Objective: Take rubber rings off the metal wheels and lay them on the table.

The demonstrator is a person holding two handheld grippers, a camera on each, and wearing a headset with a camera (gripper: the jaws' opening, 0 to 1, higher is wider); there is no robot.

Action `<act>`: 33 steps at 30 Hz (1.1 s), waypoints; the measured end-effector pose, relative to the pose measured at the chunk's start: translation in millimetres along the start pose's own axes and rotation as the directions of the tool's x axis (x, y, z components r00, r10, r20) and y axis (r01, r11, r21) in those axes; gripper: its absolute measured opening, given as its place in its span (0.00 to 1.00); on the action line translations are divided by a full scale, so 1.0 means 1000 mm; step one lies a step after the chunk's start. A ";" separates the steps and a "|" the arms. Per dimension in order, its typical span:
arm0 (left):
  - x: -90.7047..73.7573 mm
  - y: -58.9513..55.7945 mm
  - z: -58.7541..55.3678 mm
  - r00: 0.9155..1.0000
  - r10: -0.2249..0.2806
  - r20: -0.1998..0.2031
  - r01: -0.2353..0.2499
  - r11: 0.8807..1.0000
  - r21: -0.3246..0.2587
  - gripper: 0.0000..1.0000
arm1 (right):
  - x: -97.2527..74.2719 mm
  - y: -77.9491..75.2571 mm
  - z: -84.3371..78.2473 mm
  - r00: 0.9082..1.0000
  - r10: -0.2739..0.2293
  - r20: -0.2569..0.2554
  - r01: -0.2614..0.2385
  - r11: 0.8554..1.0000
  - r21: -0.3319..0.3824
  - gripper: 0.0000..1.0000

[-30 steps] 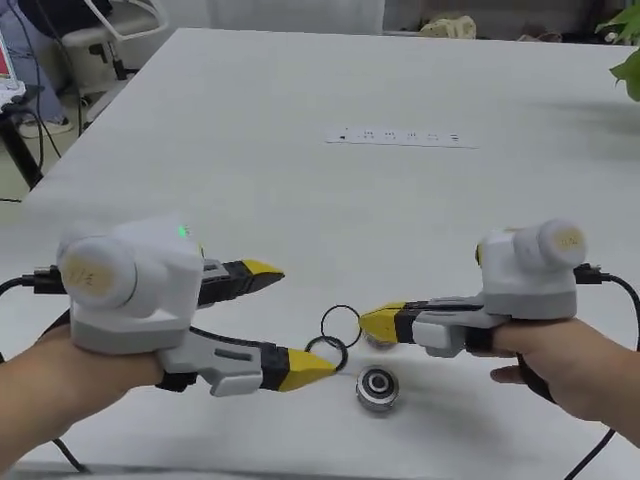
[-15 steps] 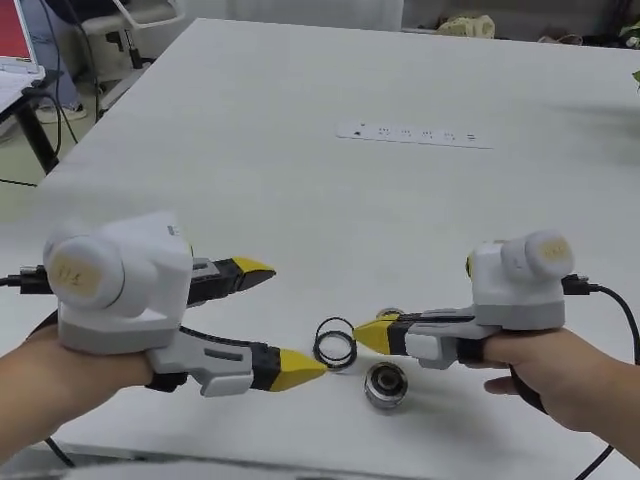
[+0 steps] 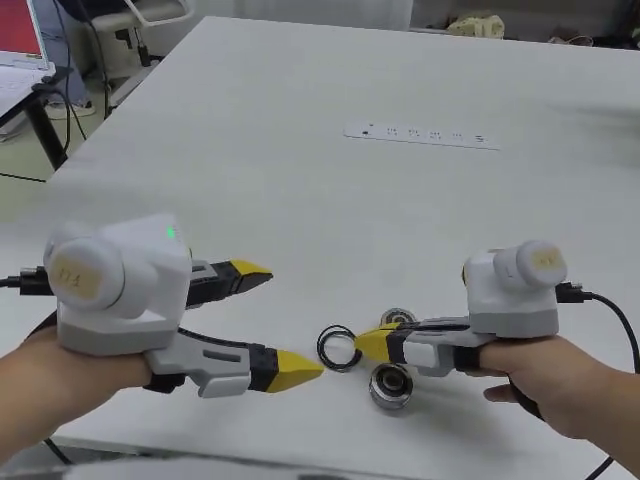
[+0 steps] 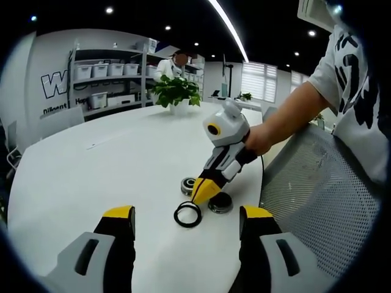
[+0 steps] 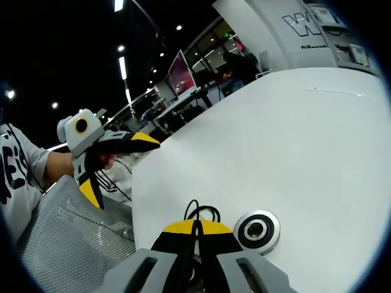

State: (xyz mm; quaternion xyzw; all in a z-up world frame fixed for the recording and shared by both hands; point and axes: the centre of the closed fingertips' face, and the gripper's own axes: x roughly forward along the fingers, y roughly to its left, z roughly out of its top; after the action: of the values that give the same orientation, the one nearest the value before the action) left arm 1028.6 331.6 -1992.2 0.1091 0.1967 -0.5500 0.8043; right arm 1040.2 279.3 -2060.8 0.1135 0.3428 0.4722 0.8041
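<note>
Black rubber rings [image 3: 338, 347] lie on the white table [image 3: 300, 150], just beside the two metal wheels [image 3: 390, 385]. The right gripper [image 3: 366, 345] has its jaws together with the tip at the edge of the rings, and I cannot tell if a ring is pinched there. The left gripper [image 3: 274, 320] hangs near the rings on their other side, its jaws wide apart and holding nothing.

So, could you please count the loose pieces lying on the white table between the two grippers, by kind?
thin black rubber rings: 2, overlapping each other
round silver metal wheels: 2
Total: 4
</note>
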 end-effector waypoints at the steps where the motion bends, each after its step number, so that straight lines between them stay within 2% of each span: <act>1: 0.000 0.000 0.000 1.000 0.000 -0.002 0.000 1.000 0.000 0.67 | 0.000 0.000 0.001 1.000 0.000 0.003 0.000 1.000 0.002 0.00; 22: 0.005 -0.004 -0.004 1.000 -0.018 -0.025 0.018 1.000 0.001 0.66 | -0.002 -0.008 -0.001 0.999 -0.048 -0.001 0.048 0.999 -0.021 0.03; 33: 0.005 -0.004 0.000 1.000 -0.019 -0.023 0.019 1.000 -0.001 0.66 | -0.009 -0.003 0.013 0.999 -0.042 0.030 0.043 0.998 -0.052 0.07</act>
State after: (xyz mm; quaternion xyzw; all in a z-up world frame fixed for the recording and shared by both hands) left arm 1026.1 325.5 -1993.9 0.1134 0.2073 -0.5563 0.7967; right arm 1047.3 271.7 -2048.7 0.0916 0.3208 0.4622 0.8216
